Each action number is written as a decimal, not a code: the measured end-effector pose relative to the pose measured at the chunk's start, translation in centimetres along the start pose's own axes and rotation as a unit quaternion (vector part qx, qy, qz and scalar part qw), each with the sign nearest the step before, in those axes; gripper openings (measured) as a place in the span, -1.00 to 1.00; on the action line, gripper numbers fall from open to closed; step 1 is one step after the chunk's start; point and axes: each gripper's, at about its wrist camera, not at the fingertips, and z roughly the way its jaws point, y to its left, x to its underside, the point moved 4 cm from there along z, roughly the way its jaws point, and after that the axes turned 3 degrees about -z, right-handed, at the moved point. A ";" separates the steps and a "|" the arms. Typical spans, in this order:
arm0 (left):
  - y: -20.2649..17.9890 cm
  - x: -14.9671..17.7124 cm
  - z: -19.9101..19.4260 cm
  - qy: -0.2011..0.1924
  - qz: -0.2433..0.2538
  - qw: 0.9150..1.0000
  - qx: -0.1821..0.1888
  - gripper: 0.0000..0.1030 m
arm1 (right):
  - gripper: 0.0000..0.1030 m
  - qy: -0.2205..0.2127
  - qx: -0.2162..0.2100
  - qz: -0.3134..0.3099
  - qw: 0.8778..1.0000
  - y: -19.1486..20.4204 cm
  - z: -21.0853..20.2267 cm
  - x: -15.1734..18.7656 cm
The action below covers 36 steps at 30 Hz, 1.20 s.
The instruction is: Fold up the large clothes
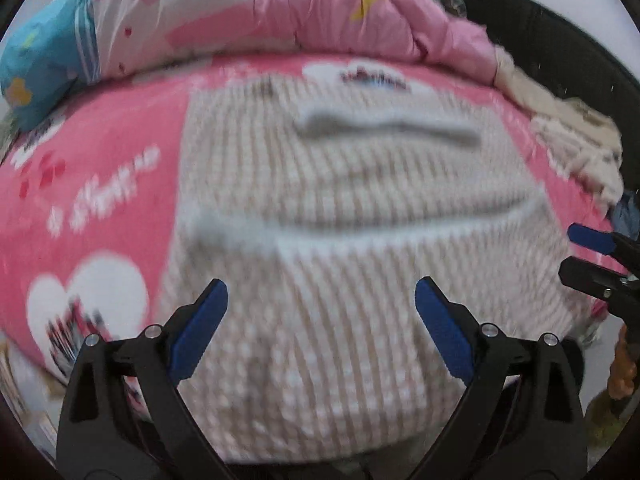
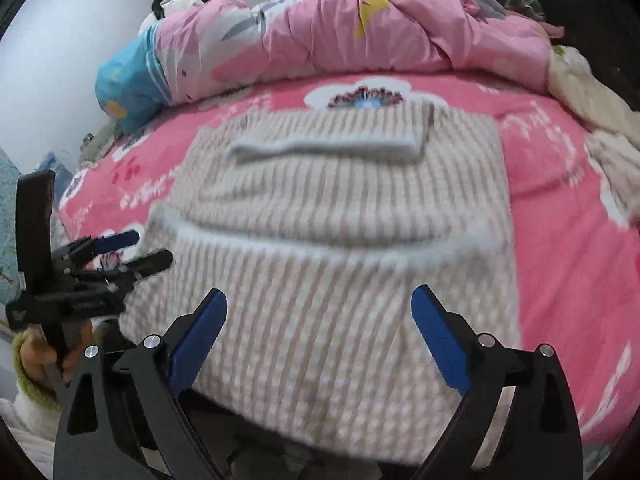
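In the left wrist view, motion blur softens nearly everything, so the beige-and-white ribbed knit sweater (image 1: 340, 216) reads mainly as stripes; it lies folded on the pink printed bedsheet (image 1: 100, 184) of the bed, with two grey cuff-like bands across it whose exact edges are smeared. The left gripper (image 1: 322, 304) hangs over the sweater's near part with jaws spread wide and nothing between them. At the right edge the right gripper (image 1: 582, 254) is cut off, only its tips showing. A rumpled pink quilt (image 1: 304, 4) and a blue pillow (image 1: 44, 56) lie along the far side, and cream-coloured clothes (image 1: 572, 136) sit blurred at the right. In the right wrist view the sweater (image 2: 340, 216) is a little clearer, its near hem hidden behind the right gripper (image 2: 319, 308), whose jaws are released and empty. The left gripper (image 2: 134, 248) is at the left edge, held by a hand (image 2: 40, 356) in a yellow-green cuff, partly hidden. The sheet's (image 2: 568, 208) print is too blurred to read.
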 end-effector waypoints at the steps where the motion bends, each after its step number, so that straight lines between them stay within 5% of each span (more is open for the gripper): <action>1: -0.1 1.1 0.9 0.008 0.004 1.000 -0.012 0.77 | 0.77 0.002 0.003 0.005 1.000 0.1 0.6 1.0; 3: 0.0 2.7 2.5 0.023 0.012 0.999 -0.031 0.82 | 0.77 0.009 0.026 0.016 1.000 -0.1 2.0 2.4; 6: 0.4 3.8 2.6 -0.024 -0.001 0.999 -0.034 0.87 | 0.77 0.021 0.050 0.024 0.998 -0.8 4.5 3.9; 10: 0.4 3.9 2.5 -0.029 -0.003 0.999 -0.042 0.87 | 0.86 0.012 0.062 0.007 0.998 -0.5 5.2 4.3; 36: 0.4 4.1 2.6 -0.028 -0.015 0.999 -0.043 0.87 | 0.88 -0.021 0.055 0.002 0.998 0.2 4.7 4.7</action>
